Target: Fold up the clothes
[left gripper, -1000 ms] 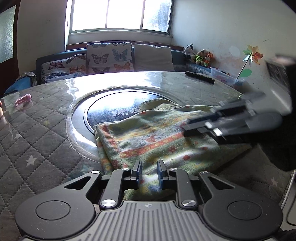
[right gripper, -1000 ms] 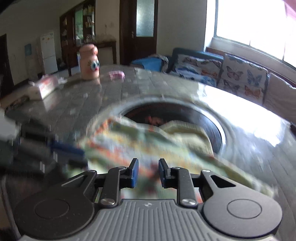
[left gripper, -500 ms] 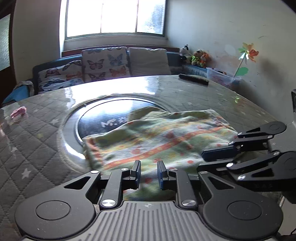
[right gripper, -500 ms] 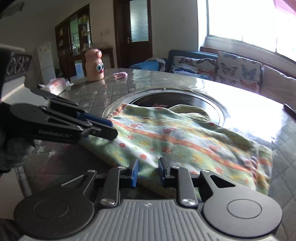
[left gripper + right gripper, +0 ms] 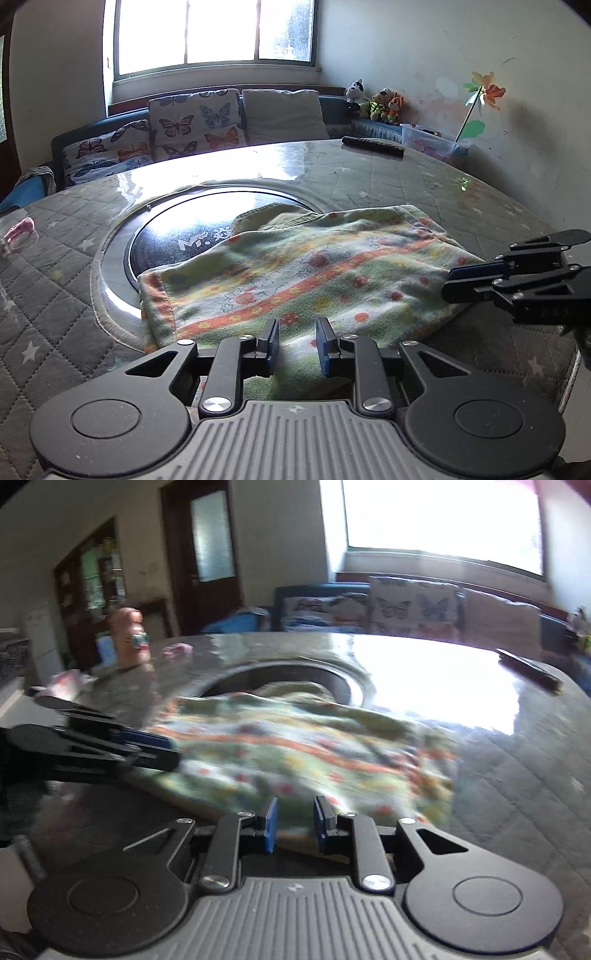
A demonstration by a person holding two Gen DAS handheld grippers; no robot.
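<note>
A green garment [image 5: 314,266] with orange bands and red dots lies folded on the round table, partly over the dark turntable. My left gripper [image 5: 297,341] hovers over its near edge. Its jaws are opening, and the cloth shows in the gap, unpinched. My right gripper [image 5: 452,282] comes in from the right, its tips at the garment's right edge. In the blurred right wrist view, the right gripper [image 5: 294,821] is closing with the garment [image 5: 295,746] just beyond its pads and nothing pressed between them. The left gripper [image 5: 166,751] reaches the cloth's left edge there.
A dark glass turntable [image 5: 192,229] fills the table's middle. A remote [image 5: 373,146] lies at the far rim, a pink scrap [image 5: 18,230] at the left. A peach figurine [image 5: 129,638] stands far left. The table edge [image 5: 569,376] runs close on the right. A butterfly-cushioned sofa stands behind.
My right gripper has swung off the top of the garment to its right edge and rolled. The garment now lies flatter. My left gripper has shifted slightly along the near edge.
</note>
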